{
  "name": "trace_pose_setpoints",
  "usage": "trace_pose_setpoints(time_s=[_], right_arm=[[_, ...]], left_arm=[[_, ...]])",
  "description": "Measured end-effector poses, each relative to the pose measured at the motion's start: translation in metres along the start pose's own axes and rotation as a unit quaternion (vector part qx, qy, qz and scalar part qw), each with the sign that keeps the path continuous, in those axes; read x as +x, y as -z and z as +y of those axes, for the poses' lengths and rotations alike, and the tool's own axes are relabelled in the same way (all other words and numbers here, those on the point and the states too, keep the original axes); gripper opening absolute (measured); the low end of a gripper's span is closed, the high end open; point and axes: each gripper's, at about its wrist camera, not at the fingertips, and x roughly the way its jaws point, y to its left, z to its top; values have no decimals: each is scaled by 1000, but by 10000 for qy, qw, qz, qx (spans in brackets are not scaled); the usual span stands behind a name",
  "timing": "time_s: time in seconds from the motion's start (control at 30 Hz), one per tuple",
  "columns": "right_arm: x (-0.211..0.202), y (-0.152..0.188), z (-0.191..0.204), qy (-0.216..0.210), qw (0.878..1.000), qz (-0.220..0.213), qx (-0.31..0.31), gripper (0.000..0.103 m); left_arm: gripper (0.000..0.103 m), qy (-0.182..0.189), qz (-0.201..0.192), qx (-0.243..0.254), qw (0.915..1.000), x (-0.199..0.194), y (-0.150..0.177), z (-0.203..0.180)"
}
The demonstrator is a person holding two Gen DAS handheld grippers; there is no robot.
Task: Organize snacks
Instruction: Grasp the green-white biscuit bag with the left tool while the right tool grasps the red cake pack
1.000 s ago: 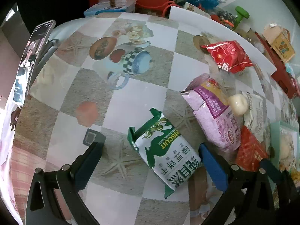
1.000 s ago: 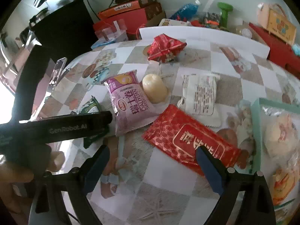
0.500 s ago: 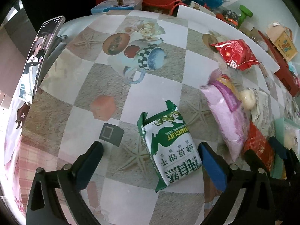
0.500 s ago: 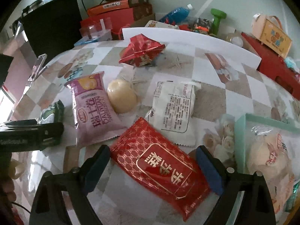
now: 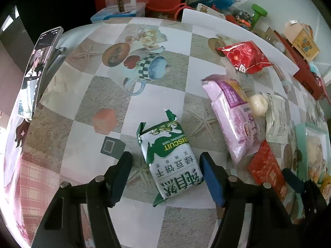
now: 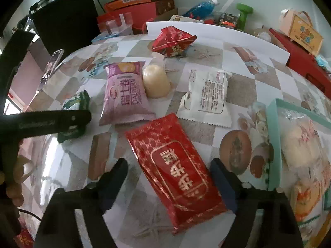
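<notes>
My left gripper (image 5: 165,165) is open around a green and white biscuit packet (image 5: 169,159) lying on the table; the fingers flank it, the right one close to or touching its edge. My right gripper (image 6: 168,170) is open around a flat red packet (image 6: 175,169) with gold characters. A purple packet (image 6: 124,95), a pale round jelly (image 6: 156,80), a white packet (image 6: 206,99) and a crumpled red packet (image 6: 172,42) lie further back. The biscuit packet (image 6: 75,103) shows partly behind the left gripper in the right wrist view.
A teal tray (image 6: 273,124) holding wrapped snacks stands at the right. A phone on a stand (image 5: 37,68) is at the left table edge. Red boxes (image 6: 134,10), a blue bottle (image 6: 201,7) and a white board (image 6: 217,35) crowd the far edge.
Both grippers moved down and forward. The left gripper's jaws narrowed around the biscuit packet. The red packet now lies between the right gripper's fingers.
</notes>
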Motion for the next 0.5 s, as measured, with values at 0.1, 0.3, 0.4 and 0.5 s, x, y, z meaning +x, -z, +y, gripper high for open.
trace_pose_setpoints(time_s=[0.1,0.3,0.4,0.5], right_arm=[[-3,4,2,17,10000,-50,26,68],[1,7,13,313,9989,-185,-288,65],[2,6,10,294,9989,-267,-268,64],[0,6,7,308,9989,-299,-205,61]], left_arm=[[68,-5,-2,9,10000,-1,0,0],[67,-36,-19,33,10000,1,0,-1],[57,-105,-59,54,9999,4,1,-2],[43,-192,-121,8,9997,4,2,0]])
